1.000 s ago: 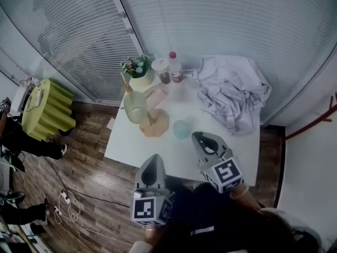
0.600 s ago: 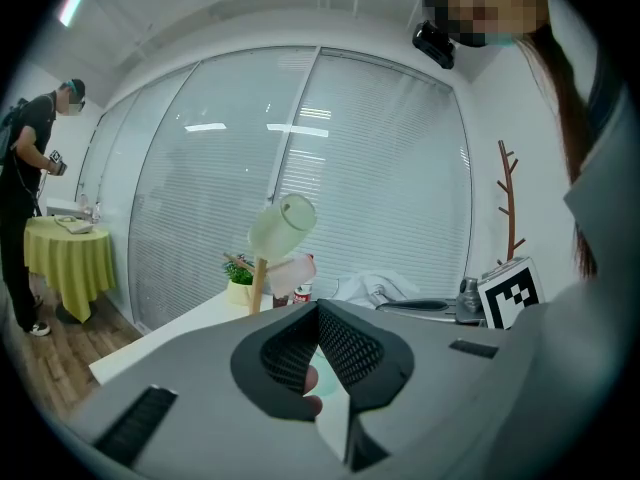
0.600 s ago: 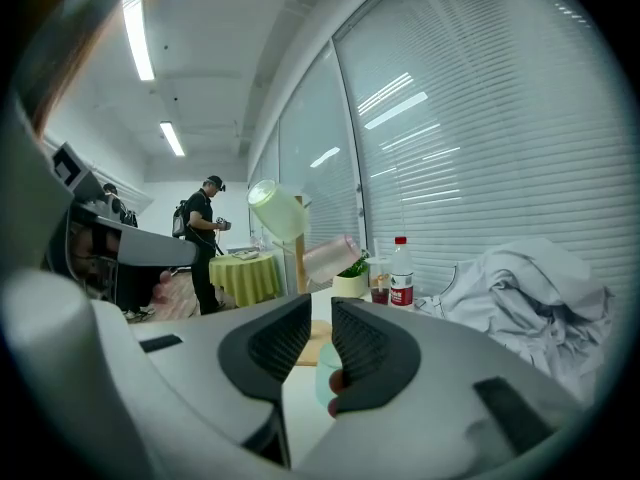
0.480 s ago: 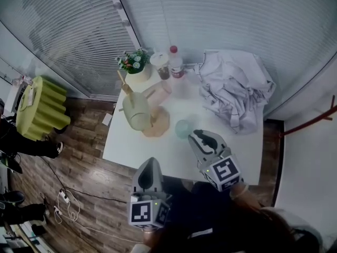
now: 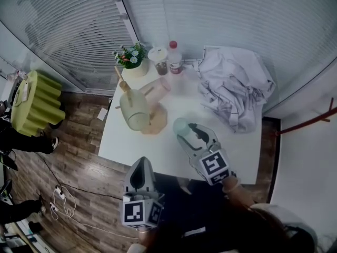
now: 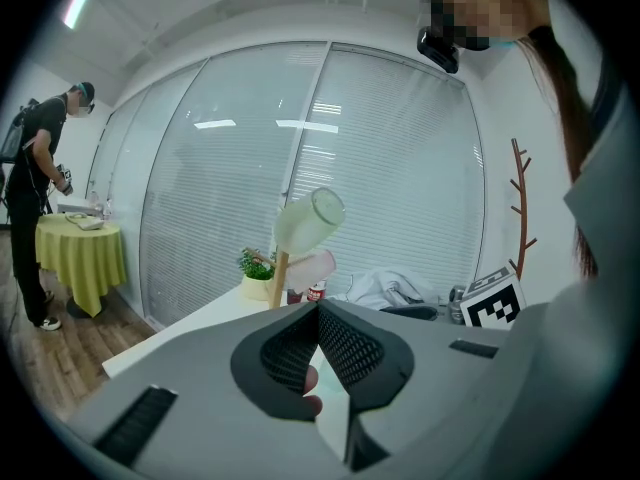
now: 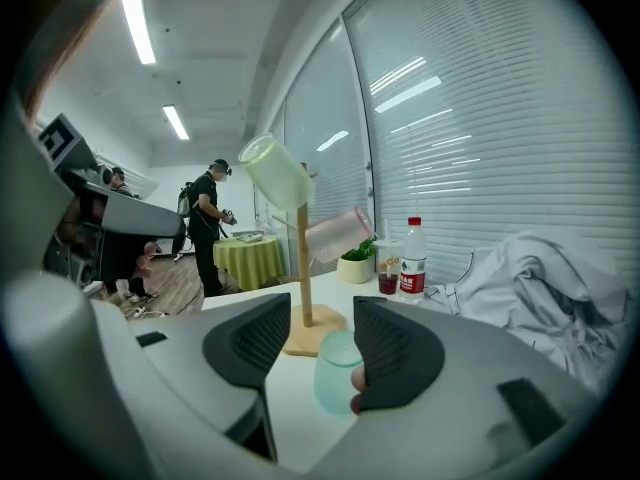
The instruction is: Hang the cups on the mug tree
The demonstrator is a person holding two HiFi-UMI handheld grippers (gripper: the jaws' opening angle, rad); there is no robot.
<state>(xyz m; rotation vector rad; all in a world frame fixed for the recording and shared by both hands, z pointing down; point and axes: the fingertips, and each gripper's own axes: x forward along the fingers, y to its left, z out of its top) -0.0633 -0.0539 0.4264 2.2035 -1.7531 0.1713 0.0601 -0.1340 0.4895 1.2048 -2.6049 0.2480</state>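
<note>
- Reaching for the last loose cup looks like the step in hand: a pale teal translucent cup (image 5: 180,125) stands upright near the middle of the white bench (image 5: 152,154), just beside the round base of the wooden mug tree (image 5: 155,124).
- A pale green cup (image 5: 136,109) and a pink cup (image 5: 159,87) already hang on its pegs.
- The right claw (image 7: 322,316) has just been opening. Its jaws stand wide with the teal cup between them, nearer the right-hand pad and not pinched.
- The left claw (image 6: 318,310) is closed and empty, off the bench's near edge.
- Next, probably: close on the cup's wall, lift it, then tip it onto a free peg.
</note>
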